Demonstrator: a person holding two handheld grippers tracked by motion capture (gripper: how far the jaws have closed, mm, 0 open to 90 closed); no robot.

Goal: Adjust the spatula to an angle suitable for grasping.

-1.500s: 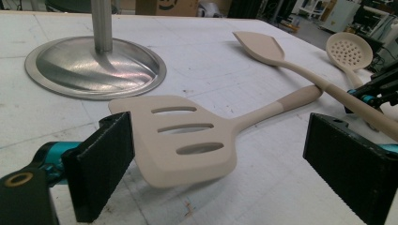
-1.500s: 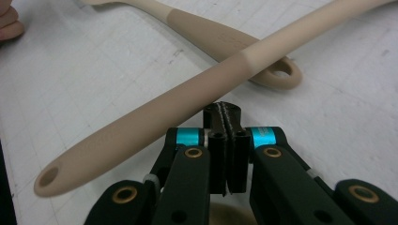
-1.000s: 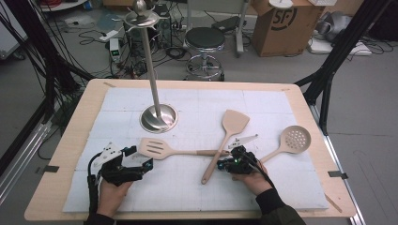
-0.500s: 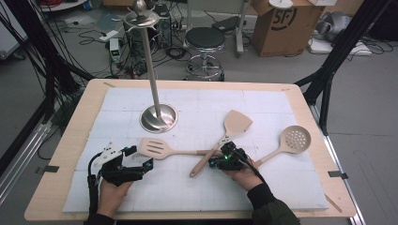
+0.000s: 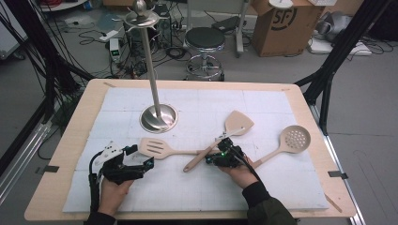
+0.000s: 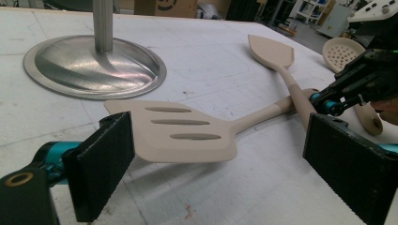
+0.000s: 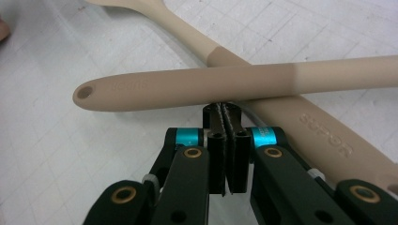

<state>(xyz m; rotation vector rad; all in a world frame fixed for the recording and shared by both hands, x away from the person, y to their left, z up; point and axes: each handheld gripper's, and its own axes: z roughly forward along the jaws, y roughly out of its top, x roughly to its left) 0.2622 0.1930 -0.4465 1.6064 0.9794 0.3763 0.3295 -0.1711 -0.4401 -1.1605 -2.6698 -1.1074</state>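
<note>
Solid spatula: the solid spatula (image 5: 220, 139) lies slanted on the bench (image 5: 84, 117), its handle just ahead of my right claw (image 5: 220, 154) and crossing over the handle of the slotted spatula (image 5: 162, 149).
Handle in the right gripper view: the solid spatula's handle (image 7: 197, 84) runs across right at my pad tips; I can't tell whether they touch it.
Right claw: jaws pressed together, pad against pad, nothing between them.
Right hand: my right hand (image 5: 241, 172) lies low on the bench, pointing the claw toward the crossed handles.
Slotted spatula: its blade (image 6: 183, 133) lies flat just beyond my left claw (image 5: 141, 157), between the lines of the two pads but beyond their tips.
Left claw: jaws wide apart, gripping nothing.
Left hand: my left hand (image 5: 112, 190) rests low at the near edge, claw aimed at the slotted blade.
</note>
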